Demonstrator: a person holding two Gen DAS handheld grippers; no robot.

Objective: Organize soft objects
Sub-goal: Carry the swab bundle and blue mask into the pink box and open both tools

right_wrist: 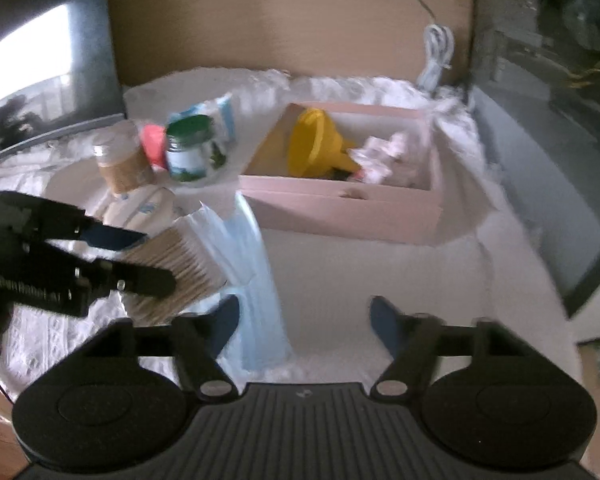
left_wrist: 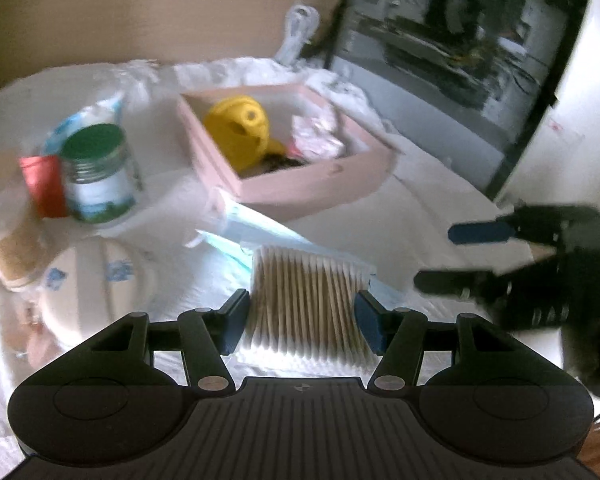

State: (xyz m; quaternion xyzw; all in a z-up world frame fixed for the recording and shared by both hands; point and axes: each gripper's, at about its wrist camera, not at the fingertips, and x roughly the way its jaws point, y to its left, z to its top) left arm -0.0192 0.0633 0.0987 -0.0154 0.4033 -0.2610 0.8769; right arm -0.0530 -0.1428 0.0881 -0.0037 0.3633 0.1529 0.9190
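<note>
Left tongs (left_wrist: 300, 316) clamp clear pack of cotton swabs (left_wrist: 308, 300); right tongs (right_wrist: 304, 324) wide open, empty. Next: carry pack to shallow pink box (left_wrist: 300, 188).

Pink box (left_wrist: 300, 188) w/ yellow funnel (left_wrist: 236, 128) centre frame; green-lidded jar (left_wrist: 96, 172), red cup (left_wrist: 44, 184) left; pale-blue mask (right_wrist: 256, 280).

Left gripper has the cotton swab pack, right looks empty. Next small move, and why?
Probably carry the cotton swab pack in the left gripper toward the pink box ahead. Its pads sit against the pack's sides, and the box still has room. The right gripper is open and empty.
</note>
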